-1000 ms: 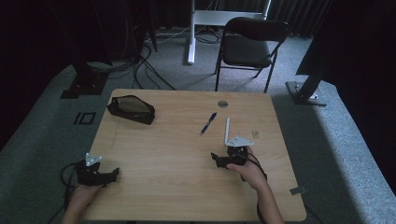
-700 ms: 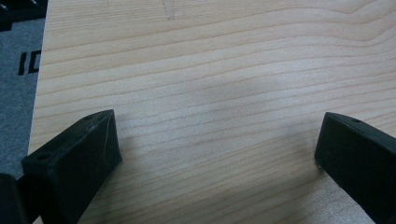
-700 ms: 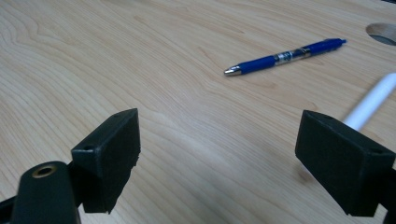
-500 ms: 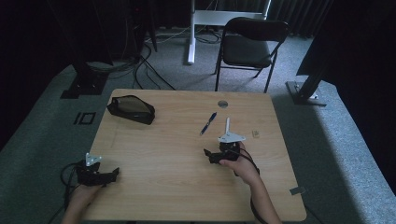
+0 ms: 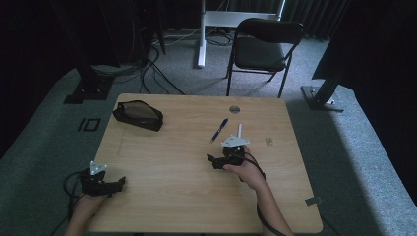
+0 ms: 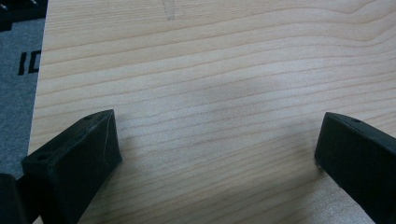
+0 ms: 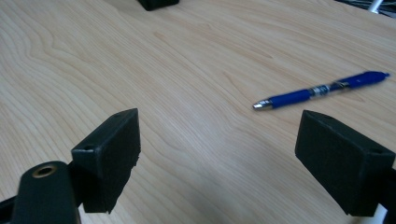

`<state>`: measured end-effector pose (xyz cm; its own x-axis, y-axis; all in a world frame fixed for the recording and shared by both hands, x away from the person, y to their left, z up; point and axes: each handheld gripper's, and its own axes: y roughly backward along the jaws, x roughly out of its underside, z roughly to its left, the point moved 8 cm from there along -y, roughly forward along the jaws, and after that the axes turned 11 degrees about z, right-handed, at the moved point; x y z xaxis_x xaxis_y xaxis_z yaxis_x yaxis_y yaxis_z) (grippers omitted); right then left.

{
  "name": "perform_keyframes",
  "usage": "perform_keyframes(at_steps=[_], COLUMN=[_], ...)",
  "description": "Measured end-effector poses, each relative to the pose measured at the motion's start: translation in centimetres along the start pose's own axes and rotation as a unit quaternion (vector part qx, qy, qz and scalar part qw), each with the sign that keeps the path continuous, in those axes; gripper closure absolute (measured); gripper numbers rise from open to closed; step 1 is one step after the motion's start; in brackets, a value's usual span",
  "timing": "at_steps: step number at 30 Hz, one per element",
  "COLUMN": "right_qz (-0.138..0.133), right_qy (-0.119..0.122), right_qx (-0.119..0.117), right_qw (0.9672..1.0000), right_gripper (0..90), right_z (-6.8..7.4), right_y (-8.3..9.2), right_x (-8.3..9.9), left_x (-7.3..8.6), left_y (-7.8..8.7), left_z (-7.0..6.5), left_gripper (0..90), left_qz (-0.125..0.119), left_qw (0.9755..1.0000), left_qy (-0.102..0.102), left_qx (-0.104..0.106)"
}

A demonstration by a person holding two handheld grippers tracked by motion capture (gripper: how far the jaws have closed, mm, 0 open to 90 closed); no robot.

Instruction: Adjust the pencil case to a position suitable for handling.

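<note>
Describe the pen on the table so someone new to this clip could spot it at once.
On the wooden table, look just beyond the right gripper, toward the far edge. The blue pen lies flat there, silver tip nearest the gripper. It is slim and blue, unlike the bulky black case at the far left.

One camera sits high above the person's side of the table (image 5: 196,196). It looks forward and down, so the whole wooden top shows, with a chair (image 5: 263,46) and grey floor far behind it.

The left gripper (image 6: 217,154) carries a camera that looks down along its two black jaws. It is very close to the wood, near the table's edge, with a strip of grey floor beside it.

The right gripper (image 7: 219,161) carries a camera too. It sits low and close to the table and looks across the top at a blue pen (image 7: 322,89).

The high view and the right gripper view share the pen (image 5: 219,130). All three views share the wooden top.
</note>
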<state>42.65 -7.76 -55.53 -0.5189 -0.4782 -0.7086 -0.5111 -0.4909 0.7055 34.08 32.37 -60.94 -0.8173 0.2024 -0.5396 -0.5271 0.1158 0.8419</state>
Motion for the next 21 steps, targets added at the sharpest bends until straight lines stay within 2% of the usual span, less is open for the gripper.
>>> perform_keyframes(at_steps=[11, 21], right_qz=[0.000, -0.008], right_qy=[0.016, 0.022], right_qx=[-0.016, -0.024], right_qw=[0.9997, 0.9994], right_gripper=[13.8, 13.8], right_z=[1.1, 1.8], right_y=[-1.8, -2.7], right_x=[-1.6, -2.9], left_x=[0.0, 0.0], left_y=[0.0, 0.0], left_z=[0.0, 0.0], left_gripper=[0.1, 0.1], left_qz=[0.000, 0.000], left_qw=[1.0000, 1.0000], left_qy=[0.000, 0.000], left_qx=[0.000, 0.000])
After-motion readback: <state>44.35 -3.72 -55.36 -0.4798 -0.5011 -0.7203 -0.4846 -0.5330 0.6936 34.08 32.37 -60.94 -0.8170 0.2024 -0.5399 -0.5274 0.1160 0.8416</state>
